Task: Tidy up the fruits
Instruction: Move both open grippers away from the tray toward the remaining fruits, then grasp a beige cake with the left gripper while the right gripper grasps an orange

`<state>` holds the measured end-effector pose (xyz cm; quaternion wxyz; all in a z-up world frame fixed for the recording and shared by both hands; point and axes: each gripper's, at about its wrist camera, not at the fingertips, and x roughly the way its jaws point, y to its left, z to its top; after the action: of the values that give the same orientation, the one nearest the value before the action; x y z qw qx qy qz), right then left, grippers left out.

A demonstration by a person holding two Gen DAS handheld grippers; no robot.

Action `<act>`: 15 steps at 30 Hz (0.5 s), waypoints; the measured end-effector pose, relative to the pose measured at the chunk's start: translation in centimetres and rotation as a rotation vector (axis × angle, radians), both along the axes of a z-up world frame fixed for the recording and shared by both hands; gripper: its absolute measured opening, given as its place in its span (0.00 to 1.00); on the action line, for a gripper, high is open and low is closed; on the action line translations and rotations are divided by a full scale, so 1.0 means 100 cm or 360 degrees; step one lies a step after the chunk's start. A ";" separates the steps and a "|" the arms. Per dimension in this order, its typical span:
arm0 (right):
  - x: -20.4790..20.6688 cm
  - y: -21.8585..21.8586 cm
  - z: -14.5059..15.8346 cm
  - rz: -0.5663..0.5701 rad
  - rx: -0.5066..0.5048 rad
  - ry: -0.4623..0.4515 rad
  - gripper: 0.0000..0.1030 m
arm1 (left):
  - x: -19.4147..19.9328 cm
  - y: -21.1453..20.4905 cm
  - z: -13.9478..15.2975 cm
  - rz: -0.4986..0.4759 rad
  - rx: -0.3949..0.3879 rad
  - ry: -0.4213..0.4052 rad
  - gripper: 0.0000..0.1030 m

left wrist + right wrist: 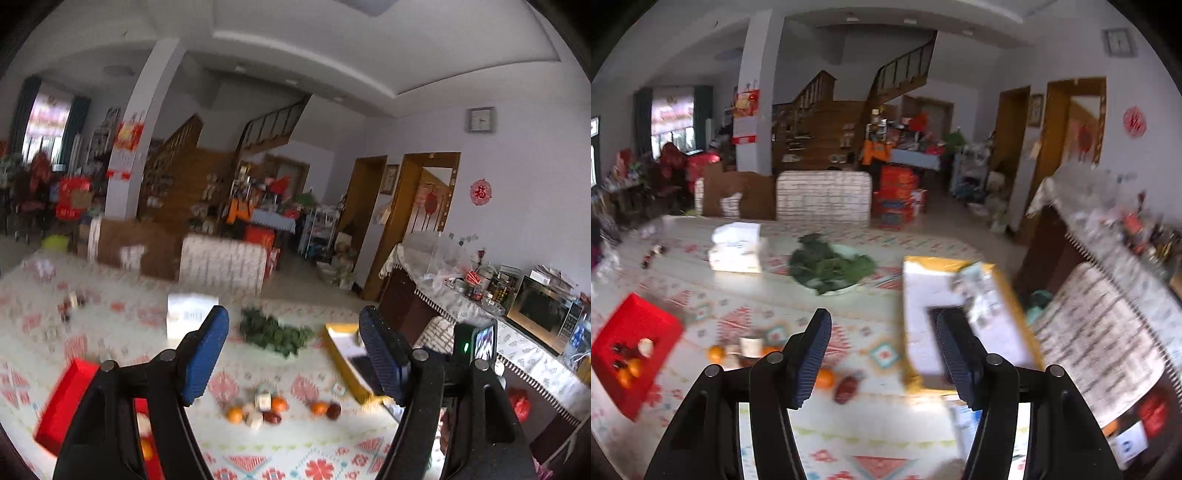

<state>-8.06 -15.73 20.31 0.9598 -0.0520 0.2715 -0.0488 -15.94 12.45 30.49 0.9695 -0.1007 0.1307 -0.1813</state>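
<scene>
Loose fruit lies on the patterned tablecloth (295,446): oranges (235,414) (825,378), dark red fruits (334,410) (846,384) and pale round ones (255,419) around a small white cup (263,400) (751,345). At the left is a red tray (62,402) (639,317) holding oranges (628,373), a pale fruit (646,347) and dark fruits. My left gripper (293,354) hangs above the table, open and empty, with the loose fruit below it. My right gripper (882,354) is also open and empty, with the fruit to its lower left.
A plate of leafy greens (827,266) and a white tissue box (737,251) sit mid-table. A yellow-edged box (945,295) lies at the right. Chairs (823,199) stand at the far edge. A sideboard with a microwave (543,310) runs along the right wall.
</scene>
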 end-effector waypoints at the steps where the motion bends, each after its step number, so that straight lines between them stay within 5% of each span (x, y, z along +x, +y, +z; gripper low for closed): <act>1: -0.001 -0.002 0.003 -0.0025 -0.0043 -0.0015 0.62 | 0.000 -0.002 0.008 0.0011 0.0021 -0.0032 0.75; 7: -0.001 -0.002 0.005 -0.0046 -0.0130 -0.0035 0.68 | 0.006 -0.006 0.028 0.0092 0.0124 -0.0115 0.82; 11: 0.005 -0.002 -0.005 -0.0004 -0.0055 0.0004 0.75 | 0.026 -0.008 -0.007 0.0090 0.0159 0.0010 0.85; 15: 0.024 -0.010 -0.032 0.0129 0.0217 0.0163 0.76 | 0.062 -0.004 -0.059 0.0074 0.0137 0.0246 0.85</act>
<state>-5.63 -16.69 17.08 0.9472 -0.0001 0.3205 0.0114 -9.73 12.01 24.61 0.9639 -0.0757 0.2104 -0.1445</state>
